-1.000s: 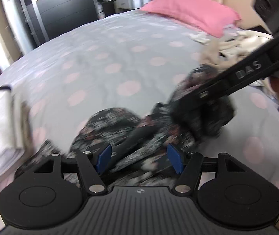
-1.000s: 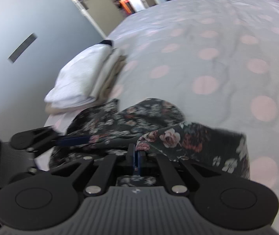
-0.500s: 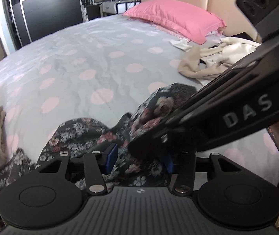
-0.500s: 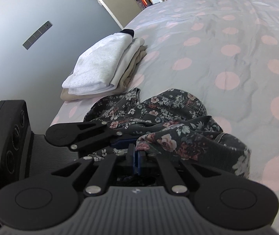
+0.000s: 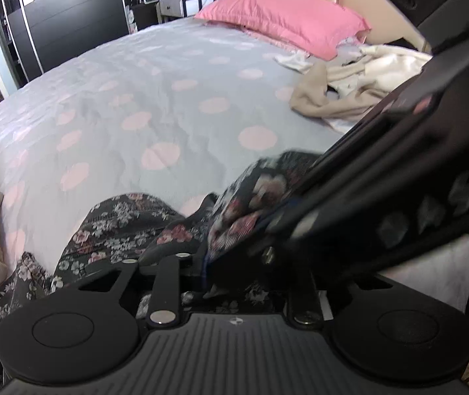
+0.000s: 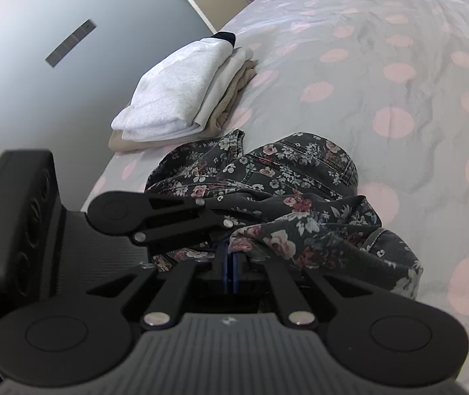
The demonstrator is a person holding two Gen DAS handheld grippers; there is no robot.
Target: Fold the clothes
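My right tongs are clamped on a fold of the crumpled dark floral-print garment, which lies on the grey bedspread with pink dots. My left tongs have just been closing, with the same cloth between them. At 11 o'clock from the garment sits a stack of folded white and beige clothes.

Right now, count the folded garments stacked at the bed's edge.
3 visible in the folded stack: a white speckled top uppermost, a white layer beneath, a beige one lowest. More may be hidden within.
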